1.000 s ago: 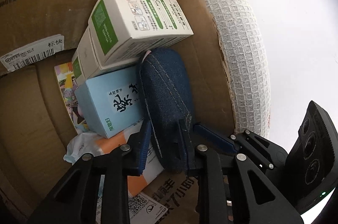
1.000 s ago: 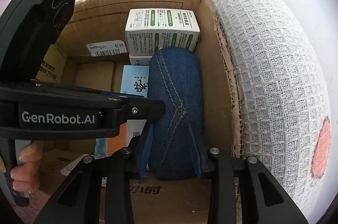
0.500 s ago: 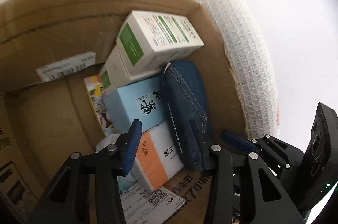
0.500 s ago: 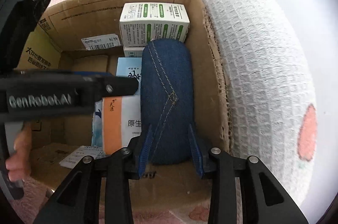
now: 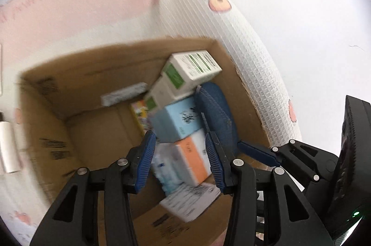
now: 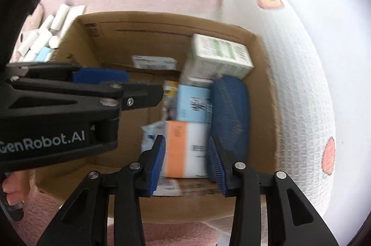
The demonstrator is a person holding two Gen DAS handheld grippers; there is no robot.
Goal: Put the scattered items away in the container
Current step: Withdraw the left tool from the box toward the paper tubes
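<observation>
A dark blue denim case (image 5: 218, 113) (image 6: 230, 111) lies in the cardboard box (image 5: 81, 88) (image 6: 150, 37), against its right wall. Beside it are a green-and-white carton (image 5: 192, 69) (image 6: 220, 55), a light blue box (image 5: 176, 123) (image 6: 192, 104) and an orange-and-white pack (image 5: 192, 158) (image 6: 185, 148). My left gripper (image 5: 179, 135) hangs open above the box, holding nothing. My right gripper (image 6: 186, 139) is above the box's near side; its jaws are opening and nothing is between the pads. The left gripper's fingers (image 6: 99, 75) cross the right wrist view at the left.
A white waffle-weave cushion (image 5: 255, 60) (image 6: 301, 83) presses against the box's right side. A pink cartoon-print sheet (image 5: 69, 14) lies behind. Several small white rolls (image 6: 46, 37) are heaped beyond the box's far left corner. A hand (image 6: 11, 188) grips the left tool.
Both grippers let go of the denim case and pulled up and back from the box. The case stays against the right wall. More of the box and sheet shows.
</observation>
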